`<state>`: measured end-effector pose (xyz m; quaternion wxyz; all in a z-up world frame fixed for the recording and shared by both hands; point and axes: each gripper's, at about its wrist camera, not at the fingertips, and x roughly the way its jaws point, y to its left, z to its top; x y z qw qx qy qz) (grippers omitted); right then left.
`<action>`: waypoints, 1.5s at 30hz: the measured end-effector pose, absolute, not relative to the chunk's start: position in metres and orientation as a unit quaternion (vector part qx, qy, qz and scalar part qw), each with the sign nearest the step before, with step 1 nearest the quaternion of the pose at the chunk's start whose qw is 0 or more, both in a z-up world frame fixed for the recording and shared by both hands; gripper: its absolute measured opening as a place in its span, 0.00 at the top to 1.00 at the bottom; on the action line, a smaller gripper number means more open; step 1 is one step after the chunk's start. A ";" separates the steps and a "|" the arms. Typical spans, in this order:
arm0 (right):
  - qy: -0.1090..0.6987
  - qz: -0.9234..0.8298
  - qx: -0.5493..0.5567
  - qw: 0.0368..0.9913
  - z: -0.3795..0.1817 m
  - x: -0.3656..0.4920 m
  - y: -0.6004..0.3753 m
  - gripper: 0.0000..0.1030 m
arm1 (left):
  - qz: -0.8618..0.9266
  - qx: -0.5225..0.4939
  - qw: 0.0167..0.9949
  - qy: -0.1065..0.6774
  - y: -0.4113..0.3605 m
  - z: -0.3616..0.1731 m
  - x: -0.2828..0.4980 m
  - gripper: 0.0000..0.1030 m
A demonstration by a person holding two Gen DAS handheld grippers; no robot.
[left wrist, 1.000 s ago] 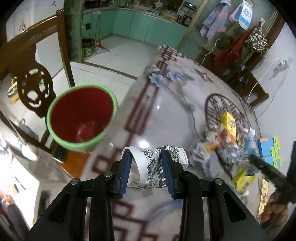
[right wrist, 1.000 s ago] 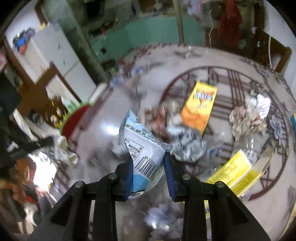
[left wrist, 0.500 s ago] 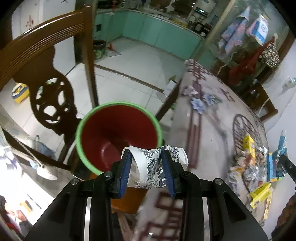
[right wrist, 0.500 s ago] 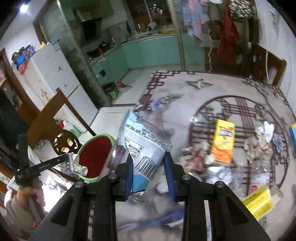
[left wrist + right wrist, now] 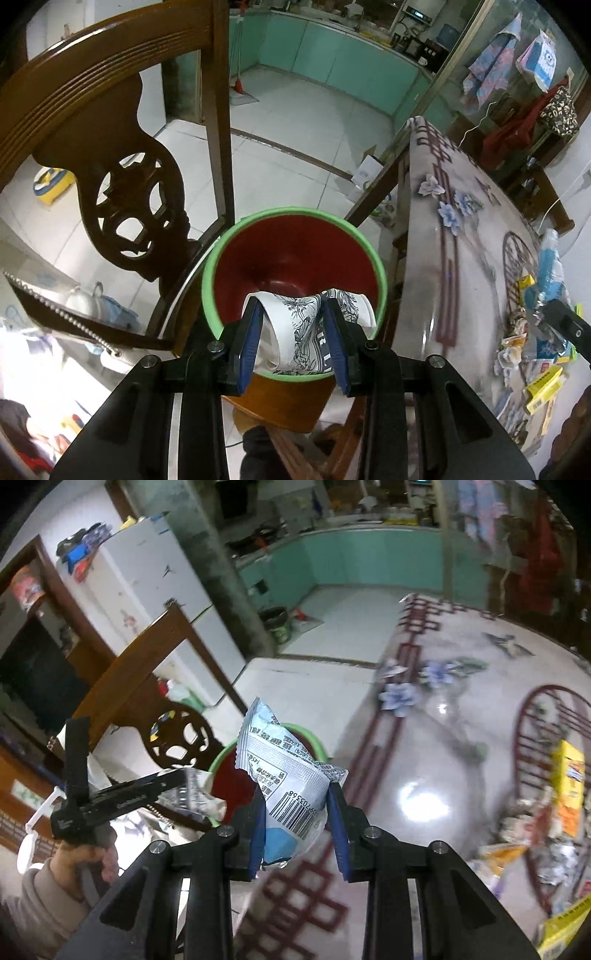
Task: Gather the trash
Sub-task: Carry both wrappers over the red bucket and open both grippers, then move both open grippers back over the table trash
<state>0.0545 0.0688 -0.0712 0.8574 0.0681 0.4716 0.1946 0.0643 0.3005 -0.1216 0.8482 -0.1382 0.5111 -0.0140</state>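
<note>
My left gripper [image 5: 293, 334] is shut on a crushed white paper cup with dark print [image 5: 303, 328] and holds it over the mouth of a red bin with a green rim [image 5: 295, 254] on a wooden chair seat. My right gripper [image 5: 295, 823] is shut on a white and blue snack wrapper with a barcode [image 5: 288, 775], above the table edge and to the right of the bin [image 5: 229, 775]. The left gripper [image 5: 155, 794] with the cup also shows in the right wrist view.
A carved wooden chair back [image 5: 110, 158] stands left of the bin. The patterned table [image 5: 461, 277] lies to the right, with a pile of wrappers and yellow boxes [image 5: 535, 350] at its far side. A yellow box [image 5: 570, 782] lies among the trash.
My left gripper has moved left from over the table until the cup is above the bin. My right gripper has carried the wrapper left from the trash pile toward the bin.
</note>
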 end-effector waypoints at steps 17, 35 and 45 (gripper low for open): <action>0.512 0.212 0.049 0.831 -0.112 0.107 0.128 0.73 | -0.029 -0.124 0.838 0.531 0.307 -0.140 0.100 0.68; 0.487 0.208 0.043 0.847 -0.114 0.113 0.128 0.42 | 0.016 -0.085 0.864 0.497 0.303 -0.119 0.102 0.21; 0.457 0.176 0.085 0.868 -0.084 0.078 0.083 0.42 | 0.028 -0.070 0.890 0.449 0.293 -0.075 0.075 0.20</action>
